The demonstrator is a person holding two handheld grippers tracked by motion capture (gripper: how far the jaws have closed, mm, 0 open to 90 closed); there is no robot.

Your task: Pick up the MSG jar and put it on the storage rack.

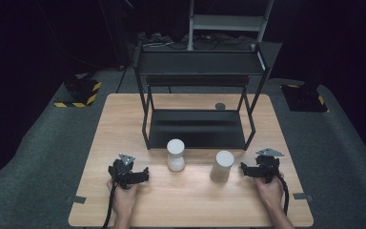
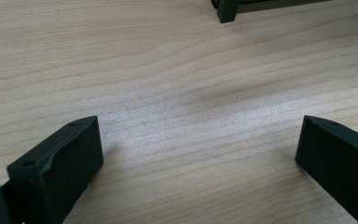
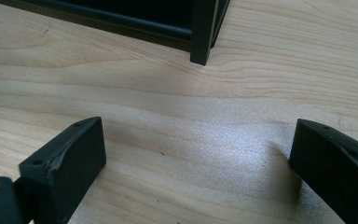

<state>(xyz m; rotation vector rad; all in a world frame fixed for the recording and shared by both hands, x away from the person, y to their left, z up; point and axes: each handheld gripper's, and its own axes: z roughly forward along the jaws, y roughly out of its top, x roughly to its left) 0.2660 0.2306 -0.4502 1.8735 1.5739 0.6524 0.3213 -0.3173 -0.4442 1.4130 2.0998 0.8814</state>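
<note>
Now, from the high view, we see the left gripper and the right gripper resting low on the wooden table, each in a hand, facing inward. Between them stand two pale cylinders: the white cylinder nearer the left gripper, the grey cylinder just beside the right one. Behind them the black two-tier rack spans the middle of the table, its lower shelf close behind the white cylinder, and a small dark disc lies by its far right leg.

Over to the left gripper view: we see jaws wide apart, bare wood between them, a rack foot at the top edge.

In the right gripper view, again jaws spread, nothing gripped, the rack leg standing straight ahead.
</note>
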